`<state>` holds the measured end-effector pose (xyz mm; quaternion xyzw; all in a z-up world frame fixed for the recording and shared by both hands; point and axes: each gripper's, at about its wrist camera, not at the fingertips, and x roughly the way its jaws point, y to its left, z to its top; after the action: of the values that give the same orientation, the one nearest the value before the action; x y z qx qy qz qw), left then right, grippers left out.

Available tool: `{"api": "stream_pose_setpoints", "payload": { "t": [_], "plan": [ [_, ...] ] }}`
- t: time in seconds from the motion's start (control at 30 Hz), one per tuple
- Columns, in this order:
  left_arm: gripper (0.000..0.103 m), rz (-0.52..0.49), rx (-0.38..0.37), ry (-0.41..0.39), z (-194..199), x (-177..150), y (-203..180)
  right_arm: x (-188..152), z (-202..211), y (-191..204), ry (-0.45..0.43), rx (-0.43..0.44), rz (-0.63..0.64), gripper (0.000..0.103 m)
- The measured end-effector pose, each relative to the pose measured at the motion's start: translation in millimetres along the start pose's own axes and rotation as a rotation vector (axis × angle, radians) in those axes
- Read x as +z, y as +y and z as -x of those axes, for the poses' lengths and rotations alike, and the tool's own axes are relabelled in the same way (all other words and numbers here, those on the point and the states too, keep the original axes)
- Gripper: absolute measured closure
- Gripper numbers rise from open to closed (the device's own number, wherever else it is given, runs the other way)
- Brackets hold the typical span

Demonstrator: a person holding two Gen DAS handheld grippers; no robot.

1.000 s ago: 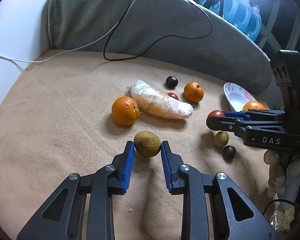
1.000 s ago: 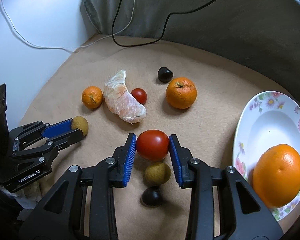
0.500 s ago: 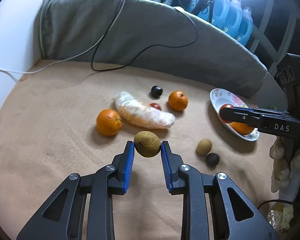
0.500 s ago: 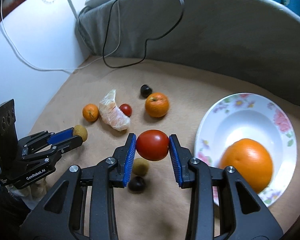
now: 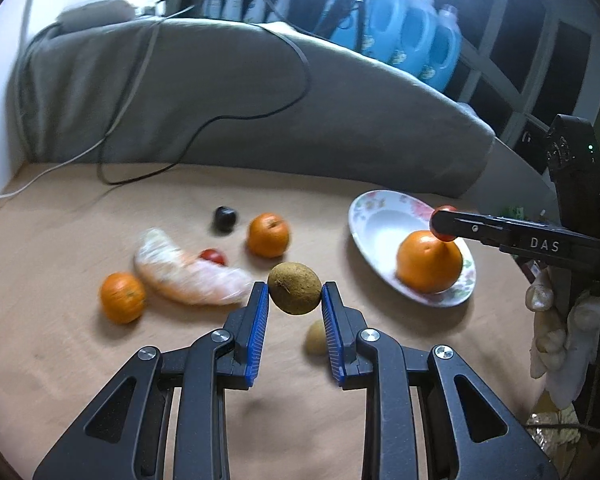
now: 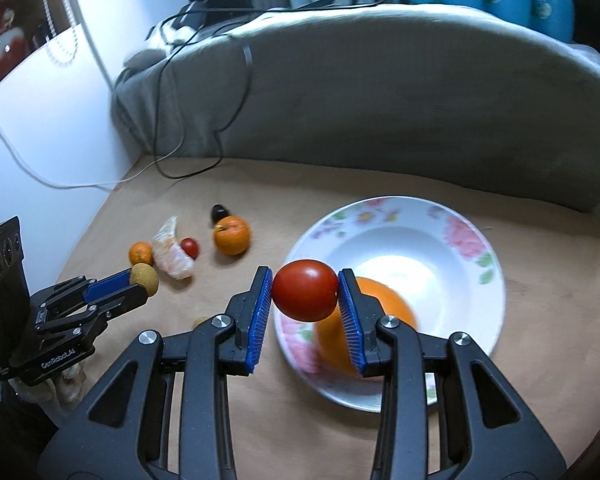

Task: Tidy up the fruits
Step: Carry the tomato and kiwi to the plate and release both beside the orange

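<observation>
Left gripper: clenched on a brown kiwi — the fruit sits between the blue pads at their tips, held above the tan cloth.
Right gripper: grasping a red tomato, pinched at the fingertips, held over the near-left rim of the floral plate.
Plate: holds one large orange.
Cloth, left of the plate: two small oranges, a peeled citrus segment, a small tomato, a dark plum — another kiwi lies near.

A red tomato hangs above the flowered plate's near rim; a large orange lies inside. A brown kiwi is lifted left.
</observation>
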<state>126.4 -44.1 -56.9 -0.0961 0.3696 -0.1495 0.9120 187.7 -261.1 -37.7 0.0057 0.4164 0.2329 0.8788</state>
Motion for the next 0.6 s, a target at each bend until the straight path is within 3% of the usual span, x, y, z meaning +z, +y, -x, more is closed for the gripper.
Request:
{"api": "stream_pose_setpoints", "payload": {
  "t": [0.6],
  "plan": [
    [0.077, -0.065, -0.075, 0.019, -44, 22, -48, 4, 3, -62, -0.011, -0.054, -0.106, 0.068]
  ]
}}
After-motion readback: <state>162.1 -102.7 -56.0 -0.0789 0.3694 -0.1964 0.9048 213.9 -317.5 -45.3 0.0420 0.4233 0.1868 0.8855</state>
